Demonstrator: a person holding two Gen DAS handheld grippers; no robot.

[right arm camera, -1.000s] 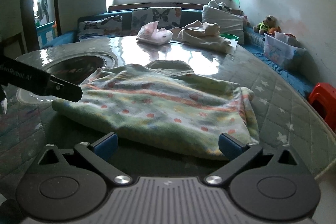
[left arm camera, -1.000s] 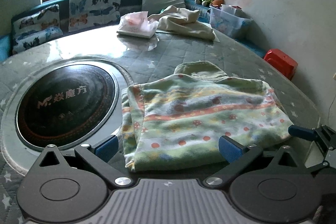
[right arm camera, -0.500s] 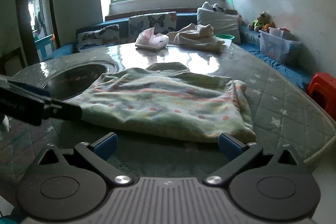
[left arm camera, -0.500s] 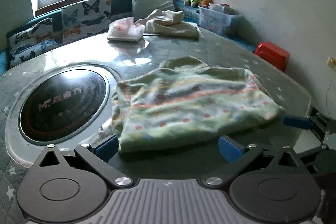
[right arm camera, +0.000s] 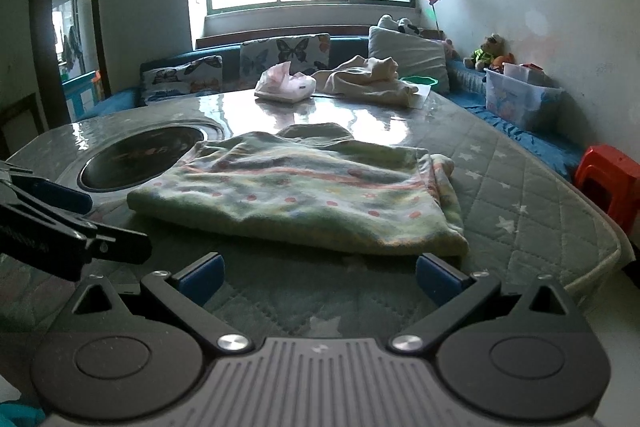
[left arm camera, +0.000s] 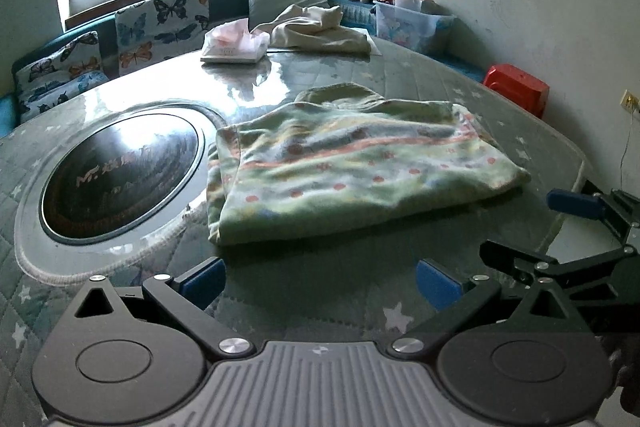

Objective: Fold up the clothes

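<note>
Garment (left arm camera: 352,167): folded flat mid-table, so I judge it done.
Left gripper (left arm camera: 320,277): fingers spread, empty, near edge.
Right gripper (right arm camera: 320,273): likewise, holding nothing.

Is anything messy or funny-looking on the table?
A little. The cream cloth at the far side lies in a crumpled heap, not folded. The green dotted garment is folded, but one layer sticks out unevenly along its right edge. Both grippers, left and right, are open and hold nothing.
</note>
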